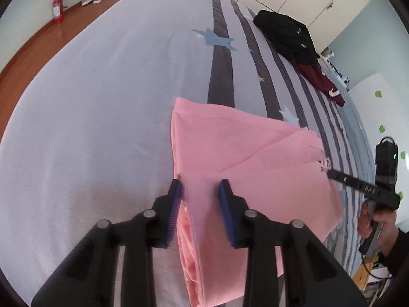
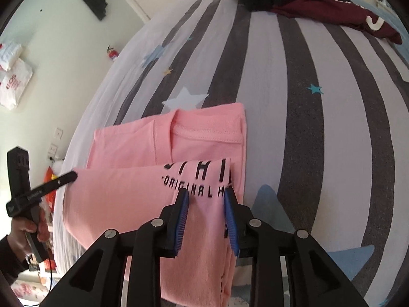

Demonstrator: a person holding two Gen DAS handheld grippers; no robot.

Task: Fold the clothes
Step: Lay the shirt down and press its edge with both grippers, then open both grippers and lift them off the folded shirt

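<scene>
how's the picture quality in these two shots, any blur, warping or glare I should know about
Left wrist view: strong fisheye bend, dark corners, the pink shirt smeared near the left tool, and window glare on the wooden floor. Right wrist view: the same bend curves the stripes of the bed cover; the shirt's lettering is soft but readable near the right tool.

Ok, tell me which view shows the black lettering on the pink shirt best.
The right wrist view: the black lettering on the pink shirt sits near the centre, large and partly readable, just ahead of the right gripper. The left wrist view shows only a small blurred scrap of it at the shirt's far edge.
</scene>
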